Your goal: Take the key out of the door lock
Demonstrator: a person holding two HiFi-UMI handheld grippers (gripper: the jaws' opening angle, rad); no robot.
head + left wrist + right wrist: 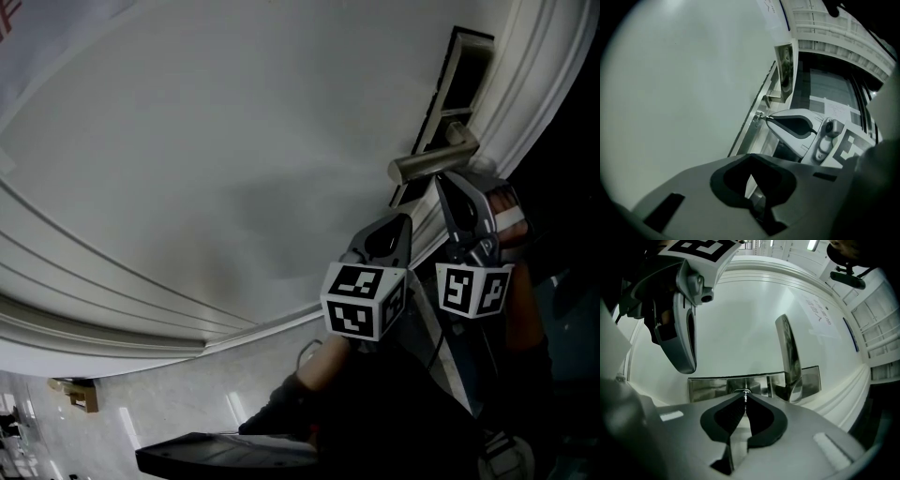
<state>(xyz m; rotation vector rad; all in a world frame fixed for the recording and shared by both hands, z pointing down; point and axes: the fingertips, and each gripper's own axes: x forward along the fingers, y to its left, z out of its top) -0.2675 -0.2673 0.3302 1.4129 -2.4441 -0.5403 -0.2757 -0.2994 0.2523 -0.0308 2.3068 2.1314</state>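
My right gripper (745,399) has its jaws pressed together on the key (745,392), which shows as a thin bright sliver at the very tips, low and centre in the right gripper view. The key stands out of the shiny lock plate (712,387) on the white door (234,141), just left of the lever handle (790,357), and I judge it is not yet out of the lock. I hold the gripper square to the plate so a pull would run straight along the key's shaft rather than bending it. The grip sits on very little metal, so it could slip if I tug at an angle. My left gripper (751,164) has its jaws drawn together with nothing between them, and it hangs apart from the door, below and left of the handle in the head view. It is parked there, I think, so it stays clear of the lever and of the right gripper's line of pull. From the left gripper view, the right gripper's tip meets the plate edge near the middle of the frame.
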